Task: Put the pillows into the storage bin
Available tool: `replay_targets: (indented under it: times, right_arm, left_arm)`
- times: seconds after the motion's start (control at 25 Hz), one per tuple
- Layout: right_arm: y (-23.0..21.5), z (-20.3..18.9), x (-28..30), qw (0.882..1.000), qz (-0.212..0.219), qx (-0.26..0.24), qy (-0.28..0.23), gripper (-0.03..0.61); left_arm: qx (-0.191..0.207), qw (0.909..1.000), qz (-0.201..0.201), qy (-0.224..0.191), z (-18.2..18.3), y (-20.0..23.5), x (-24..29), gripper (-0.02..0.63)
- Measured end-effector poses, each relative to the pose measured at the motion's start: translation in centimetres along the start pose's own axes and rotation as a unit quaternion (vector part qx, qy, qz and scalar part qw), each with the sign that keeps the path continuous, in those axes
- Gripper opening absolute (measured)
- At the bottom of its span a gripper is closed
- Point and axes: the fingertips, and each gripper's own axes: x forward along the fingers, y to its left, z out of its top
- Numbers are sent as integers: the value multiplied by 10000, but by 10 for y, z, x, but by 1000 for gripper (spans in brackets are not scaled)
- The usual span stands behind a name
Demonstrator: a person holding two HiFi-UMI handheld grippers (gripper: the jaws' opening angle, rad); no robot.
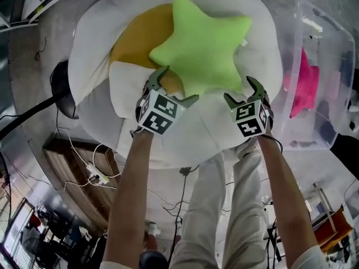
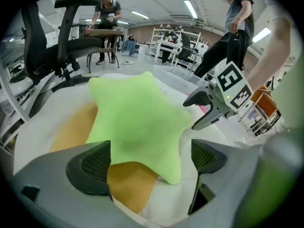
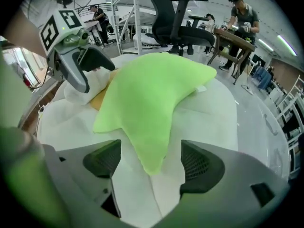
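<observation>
A lime-green star pillow [image 1: 202,43] lies on a yellow pillow [image 1: 137,38], both on a big white round cushion [image 1: 101,49]. My left gripper [image 1: 175,87] is open at the star's lower-left arm. In the left gripper view that arm [image 2: 166,165] reaches in between the jaws without being pressed. My right gripper [image 1: 241,91] is open at the star's lower-right arm, whose tip [image 3: 149,160] hangs between its pads. The clear storage bin [image 1: 328,43] stands to the right with a pink pillow [image 1: 303,88] inside.
A black office chair [image 2: 61,37] stands beyond the cushion. Cables [image 1: 95,175] and a wooden board [image 1: 73,172] lie on the floor at the left. People stand and work at tables in the background [image 2: 104,13]. My legs [image 1: 224,206] are below the cushion's near edge.
</observation>
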Motion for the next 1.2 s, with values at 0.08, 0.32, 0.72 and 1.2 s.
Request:
replay_targets:
  times: [0.08, 0.32, 0.72, 1.2]
  right_arm:
    - [2, 2, 9, 9996, -97, -233, 97, 405]
    - [6, 13, 32, 9956, -298, -849, 252, 394]
    - [3, 7, 54, 9872, -472, -1208, 925, 382]
    - [-7, -1, -5, 9830, -295, -1772, 383, 249]
  left_arm:
    - [110, 9999, 68, -43, 5, 14, -3, 535]
    - [238, 9995, 211, 13, 7, 40, -6, 526]
    - [89, 9995, 150, 253, -25, 20, 6, 525]
    - [507, 9961, 279, 664, -42, 17, 5, 503]
